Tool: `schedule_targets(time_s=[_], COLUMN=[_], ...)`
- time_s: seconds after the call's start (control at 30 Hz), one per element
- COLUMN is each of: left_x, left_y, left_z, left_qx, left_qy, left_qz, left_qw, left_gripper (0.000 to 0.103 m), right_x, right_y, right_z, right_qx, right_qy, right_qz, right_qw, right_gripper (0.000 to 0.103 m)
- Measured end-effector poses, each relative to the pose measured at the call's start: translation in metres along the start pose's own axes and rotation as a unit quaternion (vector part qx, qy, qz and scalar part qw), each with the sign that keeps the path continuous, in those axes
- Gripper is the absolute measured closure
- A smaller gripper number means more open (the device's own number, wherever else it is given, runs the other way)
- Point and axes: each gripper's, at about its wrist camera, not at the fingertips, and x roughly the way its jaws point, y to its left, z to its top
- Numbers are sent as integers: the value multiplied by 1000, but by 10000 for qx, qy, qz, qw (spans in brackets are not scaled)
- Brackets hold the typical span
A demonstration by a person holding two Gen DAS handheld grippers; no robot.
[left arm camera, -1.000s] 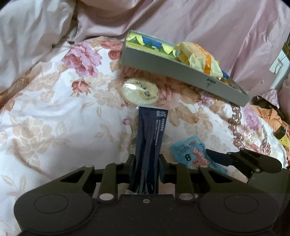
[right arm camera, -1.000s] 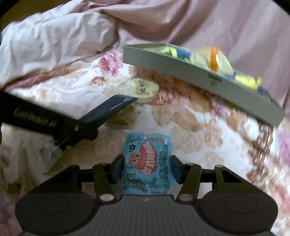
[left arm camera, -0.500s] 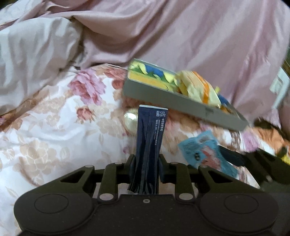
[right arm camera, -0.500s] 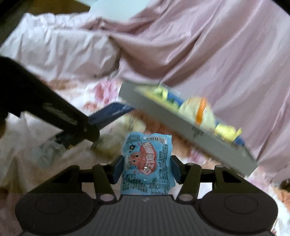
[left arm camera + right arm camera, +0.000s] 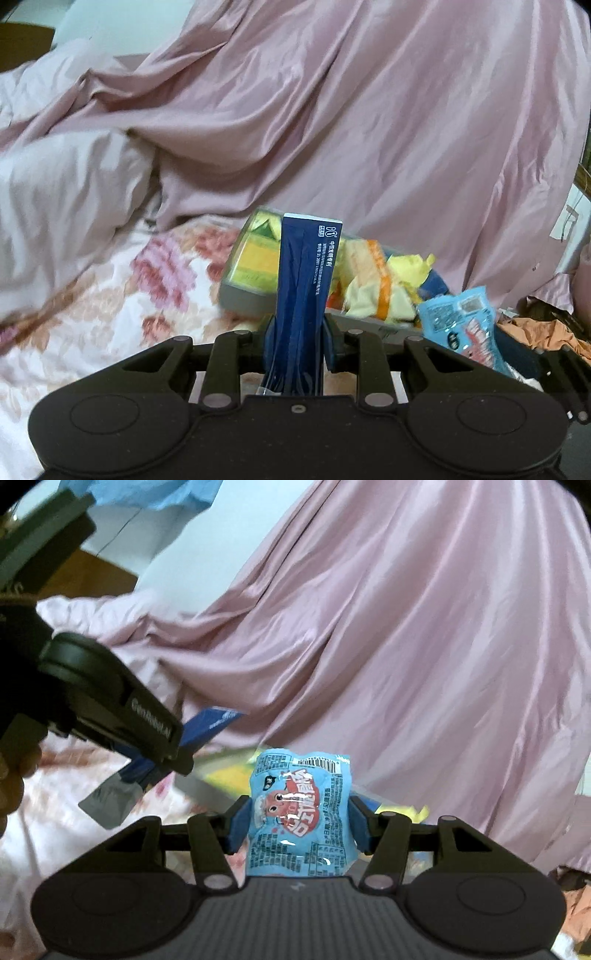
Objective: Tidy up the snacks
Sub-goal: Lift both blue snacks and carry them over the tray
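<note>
So both grippers are loaded right now: the left gripper (image 5: 295,341) is clamped on a dark blue packet (image 5: 304,295) that stands up at centre frame in the left wrist view; the right gripper (image 5: 297,825) is clamped on a light blue snack bag (image 5: 301,816) at bottom centre of its own view (same bag pokes in at the lower right of the left wrist view). The destination looks like the grey tray (image 5: 243,299) sitting on the floral bedsheet (image 5: 110,314) just behind the dark packet; it already has a few yellow and orange wrappers (image 5: 373,284) piled in it, so I'd say part of the sorting is done. What's left, as far as I can tell: these two snacks aren't in the tray yet, both are held up in the air short of it; whether anything else is lying loose on the sheet I can't see from here, the pink blanket (image 5: 369,129) fills the whole upper half of both views.
</note>
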Motion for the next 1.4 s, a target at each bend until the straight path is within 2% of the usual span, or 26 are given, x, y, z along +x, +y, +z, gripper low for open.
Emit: schedule_targets(time_s=[0.2,0.37,0.57,0.67,0.77,0.93,1.17,1.4], left_x=[8,26,54,71,89,115,149,179], left_y=[-27,-42,-54,-55,-51,-46,-52,-65], left_z=[26,45,59,60,61,68,65,53], left_qx=[102,144,297,290,79,-125,-36,157], left_qy=[-295,-480,-662,-606,-476,-320,-162,117], left_qz=[151,247,333,376,428,511,574,594], left_qw=[9994,9984,9968,9970,9979,9981,9982,9980], left_gripper=[75,75,75,75,75,75,75,75], right_x=[11,30,60,73,90,114,133,150], right_y=[-30,-40,-59,-70,-81,-92,-101,-113], right_z=[13,5,-5,-9,-9,-11,-28,-41], right_qx=[101,74,728,1018,1188,1200,1482,1877], right_qy=[-407,-569,-482,-421,-445,-491,-250,166], right_qz=[-123,-218,-394,-488,-563,-563,-463,-247], right_qw=[9990,9981,9954,9927,9903,9900,9876,9818], right_gripper=[42,42,42,42,42,42,41,41])
